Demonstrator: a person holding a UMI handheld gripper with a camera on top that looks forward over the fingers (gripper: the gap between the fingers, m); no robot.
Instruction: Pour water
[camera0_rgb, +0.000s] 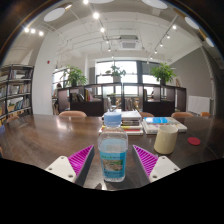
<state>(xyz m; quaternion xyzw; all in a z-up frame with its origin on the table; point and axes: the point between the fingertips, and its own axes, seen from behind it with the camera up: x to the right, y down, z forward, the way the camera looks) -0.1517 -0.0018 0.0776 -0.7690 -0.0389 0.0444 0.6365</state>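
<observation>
A clear plastic water bottle (113, 153) with a pale blue label and blue cap stands upright on the dark wooden table (40, 140), between my gripper's (113, 161) two fingers. The magenta pads (80, 160) sit off each side of the bottle with a gap showing on both sides, so the gripper is open around it. A cream cup (166, 138) stands on the table just ahead of the right finger, to the right of the bottle.
Stacked books and boxes (140, 122) lie behind the bottle. A small red object (194, 141) rests at the far right. Chairs (72, 115), a low divider with plants (163, 73) and bookshelves (14, 92) fill the room beyond.
</observation>
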